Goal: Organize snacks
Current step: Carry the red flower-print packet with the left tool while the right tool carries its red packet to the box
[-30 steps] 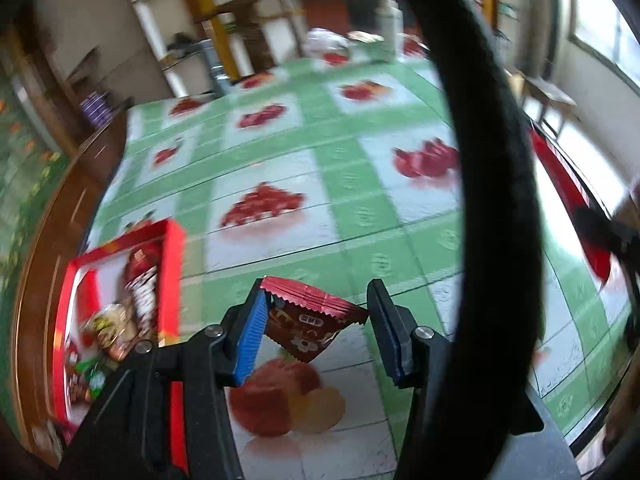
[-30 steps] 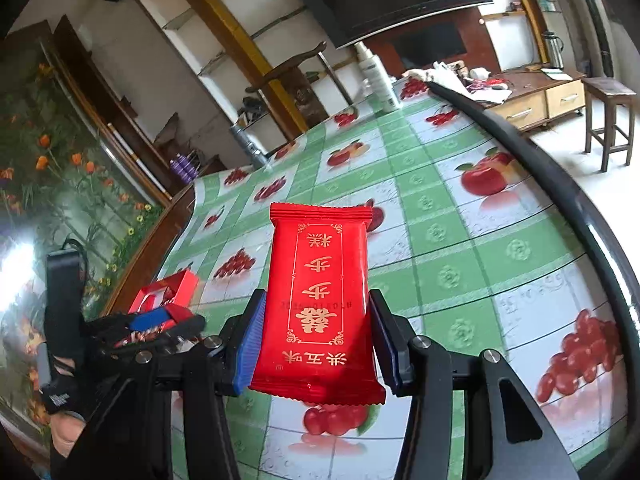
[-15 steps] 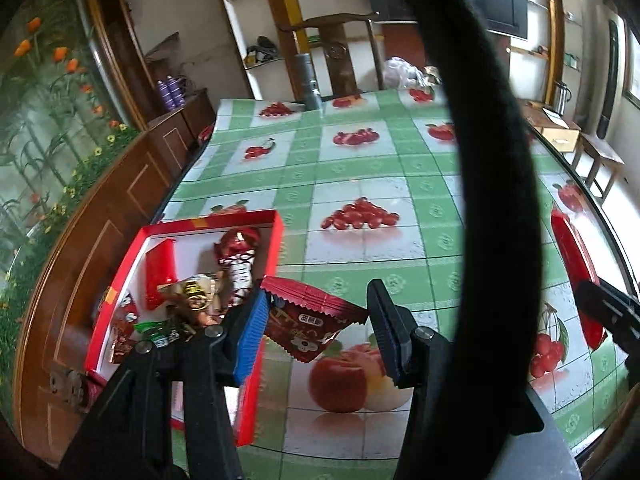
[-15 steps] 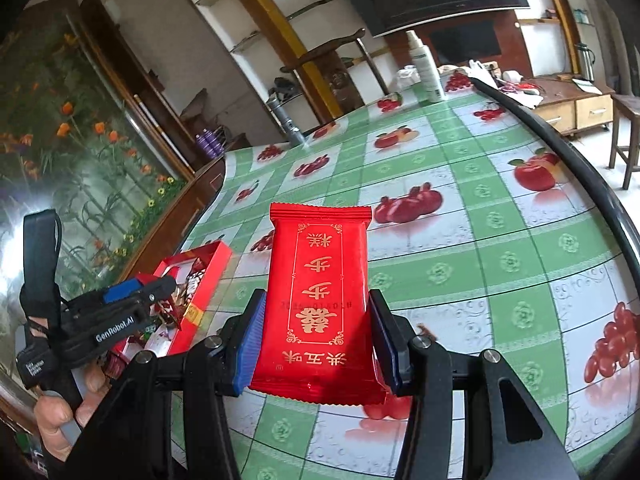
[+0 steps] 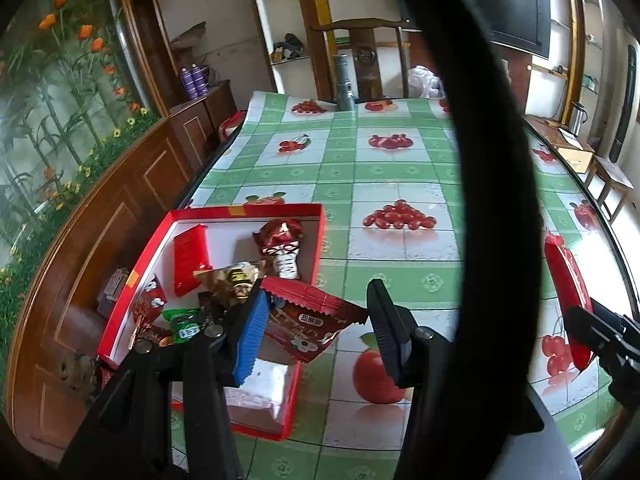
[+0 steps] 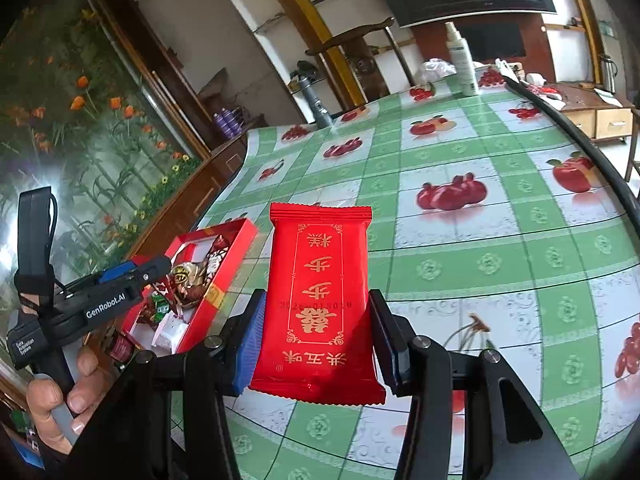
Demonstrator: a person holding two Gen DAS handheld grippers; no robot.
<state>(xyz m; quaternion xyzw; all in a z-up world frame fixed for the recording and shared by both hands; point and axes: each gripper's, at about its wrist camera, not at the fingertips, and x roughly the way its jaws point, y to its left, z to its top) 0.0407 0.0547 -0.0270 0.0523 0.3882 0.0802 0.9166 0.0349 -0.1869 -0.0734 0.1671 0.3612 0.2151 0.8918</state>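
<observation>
Snack packets clamped in both grippers' fingers: dark pouch (image 5: 316,326) over red box (image 5: 320,240), red packet (image 6: 320,304) right of box.

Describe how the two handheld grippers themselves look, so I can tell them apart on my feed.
Both look alike: black frames with silver screws. Each has one ribbed blue pad and one black pad. The left gripper reads "GenRobot.AI" in white along its black body, with a grey handle, a small white-lettered label and a black strap. The right gripper shows no lettering here. A thick black cable crosses the left view.
</observation>
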